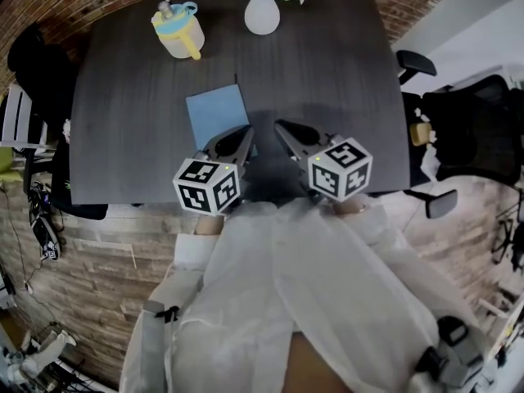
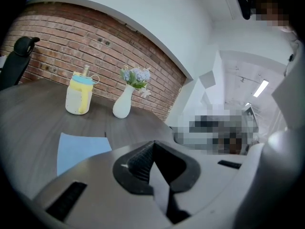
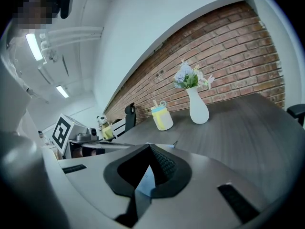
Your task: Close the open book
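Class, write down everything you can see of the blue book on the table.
The blue book lies flat on the dark table, apparently closed: one matte, light-blue rectangle, slightly askew. A thin dark strip sticks out at its far right corner. The tip of the shut left gripper overlaps its near right corner; contact cannot be told.

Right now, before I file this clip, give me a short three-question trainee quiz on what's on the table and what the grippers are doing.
1. True or false: the blue book lies open on the table.
2. Which item stands beside the white vase near the table's far edge? A) yellow cup with blue lid B) laptop C) bowl
3. Fill in: the jaws of the left gripper and the right gripper are both ____.

Key: 1 false, it lies flat with only its blue cover showing; 2 A; 3 shut, with nothing held.
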Demonstrator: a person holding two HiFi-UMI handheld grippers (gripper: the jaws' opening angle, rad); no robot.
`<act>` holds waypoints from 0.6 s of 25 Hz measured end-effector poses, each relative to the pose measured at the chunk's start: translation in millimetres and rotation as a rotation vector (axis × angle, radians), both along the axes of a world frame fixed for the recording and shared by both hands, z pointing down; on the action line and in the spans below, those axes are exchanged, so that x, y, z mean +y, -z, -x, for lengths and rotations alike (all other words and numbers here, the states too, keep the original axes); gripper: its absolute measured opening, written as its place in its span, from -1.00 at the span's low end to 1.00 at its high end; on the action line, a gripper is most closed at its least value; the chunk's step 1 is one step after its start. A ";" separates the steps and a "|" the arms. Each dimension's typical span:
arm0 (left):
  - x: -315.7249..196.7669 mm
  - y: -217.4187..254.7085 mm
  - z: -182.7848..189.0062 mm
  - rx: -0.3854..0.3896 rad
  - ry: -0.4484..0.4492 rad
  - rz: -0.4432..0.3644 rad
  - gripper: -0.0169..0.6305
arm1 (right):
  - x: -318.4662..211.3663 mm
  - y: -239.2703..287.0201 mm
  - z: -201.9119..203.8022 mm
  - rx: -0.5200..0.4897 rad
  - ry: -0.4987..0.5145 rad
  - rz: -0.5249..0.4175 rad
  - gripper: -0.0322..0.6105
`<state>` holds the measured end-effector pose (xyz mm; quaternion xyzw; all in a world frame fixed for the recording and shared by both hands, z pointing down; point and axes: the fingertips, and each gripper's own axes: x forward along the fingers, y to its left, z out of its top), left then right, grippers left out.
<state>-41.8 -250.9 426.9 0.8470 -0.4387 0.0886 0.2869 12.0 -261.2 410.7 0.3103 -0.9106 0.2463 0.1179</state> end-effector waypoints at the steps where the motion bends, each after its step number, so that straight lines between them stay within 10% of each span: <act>1: 0.7 0.0 1.0 0.002 0.004 0.001 -0.93 | 0.7 -0.8 0.3 0.002 0.003 0.001 -0.88; 15: 4.5 -0.6 0.3 0.010 0.013 0.000 -0.93 | 5.5 -8.6 2.5 0.026 0.021 0.001 -0.88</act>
